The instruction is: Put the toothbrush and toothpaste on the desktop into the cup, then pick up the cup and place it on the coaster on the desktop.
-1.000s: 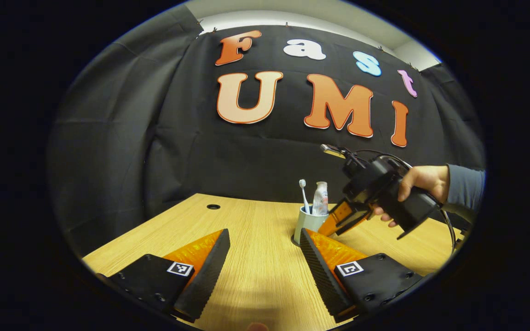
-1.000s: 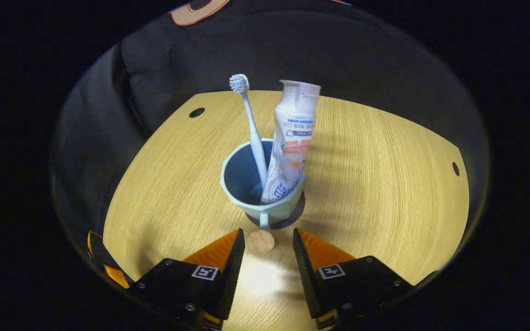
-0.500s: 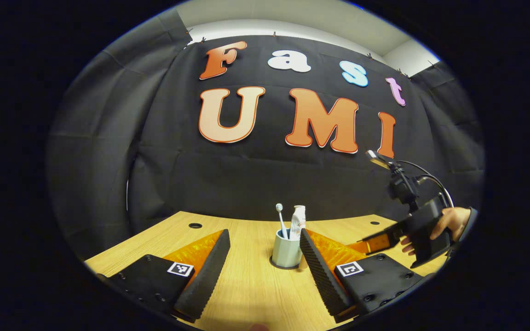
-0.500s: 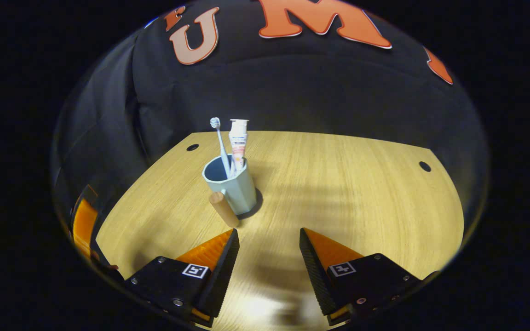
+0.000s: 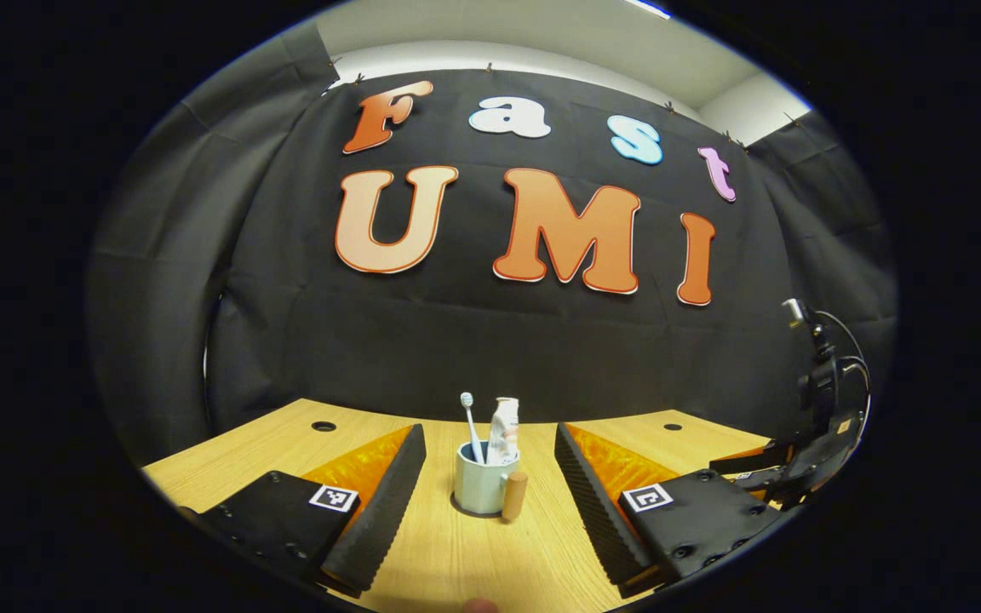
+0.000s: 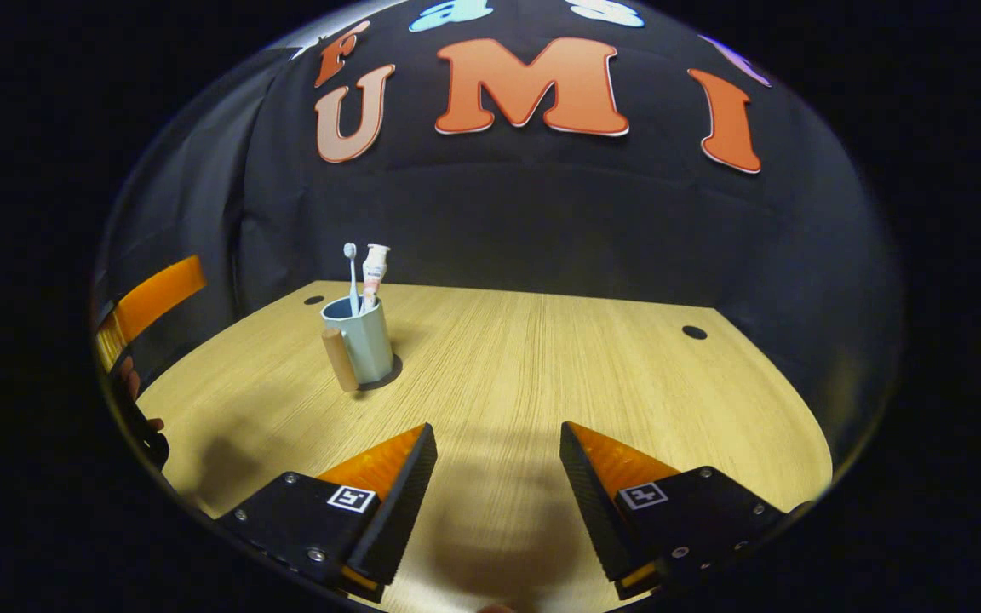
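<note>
Left gripper (image 5: 490, 477): fingers spread apart, nothing between them, hanging above the desk (image 5: 286, 443). Ahead of it, the cup (image 5: 482, 487) stands upright on a dark round coaster (image 5: 461, 509), wooden handle toward the camera. Toothbrush (image 5: 469, 421) and toothpaste (image 5: 503, 430) both stand in the cup, leaning slightly.

Right gripper (image 6: 495, 477): fingers likewise parted and empty, well apart from the cup (image 6: 363, 340), which sits left of centre in the right gripper view with the coaster (image 6: 388, 376) showing under its base.

Judgement: both loading and placing look done; nothing appears left but to clear off.

Around: cable holes in the desk (image 6: 695, 332). Nothing stands in the way.
</note>
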Demonstrator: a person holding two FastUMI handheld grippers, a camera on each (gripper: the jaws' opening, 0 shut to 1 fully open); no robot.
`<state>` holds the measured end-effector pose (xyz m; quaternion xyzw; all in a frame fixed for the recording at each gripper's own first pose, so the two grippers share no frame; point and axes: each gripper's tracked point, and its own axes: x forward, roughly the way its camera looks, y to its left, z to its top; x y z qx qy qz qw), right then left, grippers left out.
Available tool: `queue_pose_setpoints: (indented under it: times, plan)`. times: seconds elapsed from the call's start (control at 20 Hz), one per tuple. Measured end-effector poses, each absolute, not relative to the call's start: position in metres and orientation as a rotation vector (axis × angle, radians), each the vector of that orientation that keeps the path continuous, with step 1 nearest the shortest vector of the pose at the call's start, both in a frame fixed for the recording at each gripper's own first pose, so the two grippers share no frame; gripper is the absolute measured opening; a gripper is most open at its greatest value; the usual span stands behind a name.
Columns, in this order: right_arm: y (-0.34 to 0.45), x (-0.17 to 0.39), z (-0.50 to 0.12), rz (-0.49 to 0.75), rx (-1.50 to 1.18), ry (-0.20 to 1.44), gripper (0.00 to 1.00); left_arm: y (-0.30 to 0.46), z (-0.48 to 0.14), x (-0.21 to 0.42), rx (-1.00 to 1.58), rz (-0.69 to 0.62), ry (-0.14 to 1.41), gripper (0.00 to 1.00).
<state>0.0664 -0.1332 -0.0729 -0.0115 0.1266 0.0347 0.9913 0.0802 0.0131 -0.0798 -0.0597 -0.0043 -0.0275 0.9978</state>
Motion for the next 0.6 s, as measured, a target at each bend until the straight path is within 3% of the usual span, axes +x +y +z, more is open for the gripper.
queue_pose_setpoints:
  times: [0.6]
  plan:
    - [-0.182,0.038,-0.017,-0.099,-0.073,-0.091,0.92,-0.008,-0.078,0.083,-0.142,-0.064,-0.104,0.97]
